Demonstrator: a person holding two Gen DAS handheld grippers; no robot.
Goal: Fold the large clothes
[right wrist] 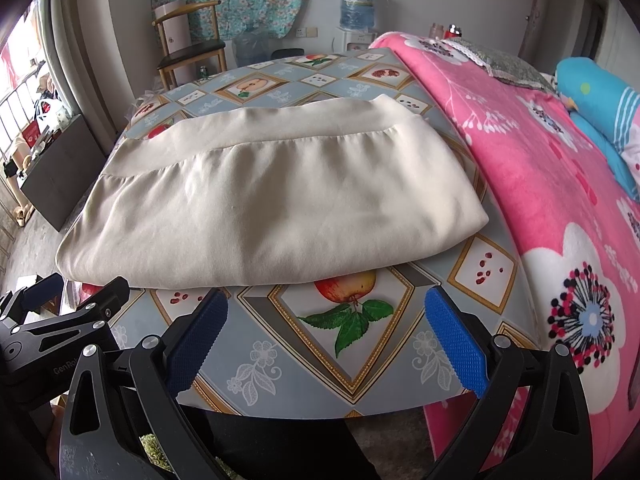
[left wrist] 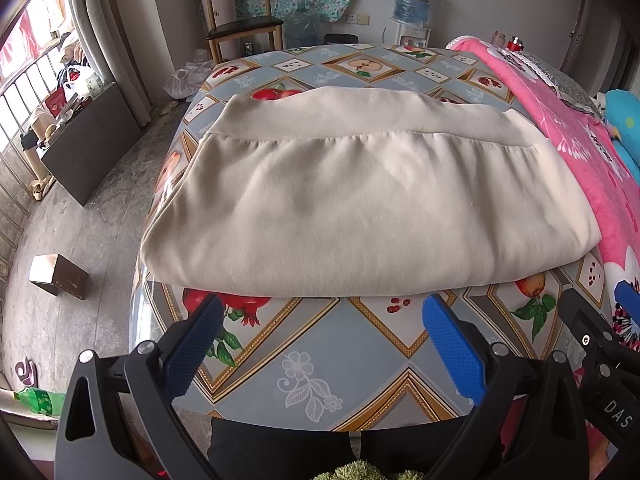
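A cream sweatshirt (left wrist: 360, 200) (right wrist: 264, 200) lies folded into a broad rectangle on the fruit-patterned tablecloth (left wrist: 320, 360) (right wrist: 304, 360), its ribbed hem band at the far side. My left gripper (left wrist: 324, 312) hovers open just short of the garment's near folded edge, nothing between its blue pads (left wrist: 452, 352). My right gripper (right wrist: 326, 308) is open too, near the same edge further right, with an empty gap. The right gripper (left wrist: 600, 344) shows at the right edge of the left wrist view, and the left gripper (right wrist: 52, 320) at the lower left of the right wrist view.
A pink flowered blanket (right wrist: 540, 200) covers a bed along the table's right side, with a blue pillow (right wrist: 600, 112). A wooden chair (left wrist: 240, 20), water dispenser (left wrist: 412, 8) and spare water jug stand at the far wall. A small box (left wrist: 60, 276) sits on the floor left.
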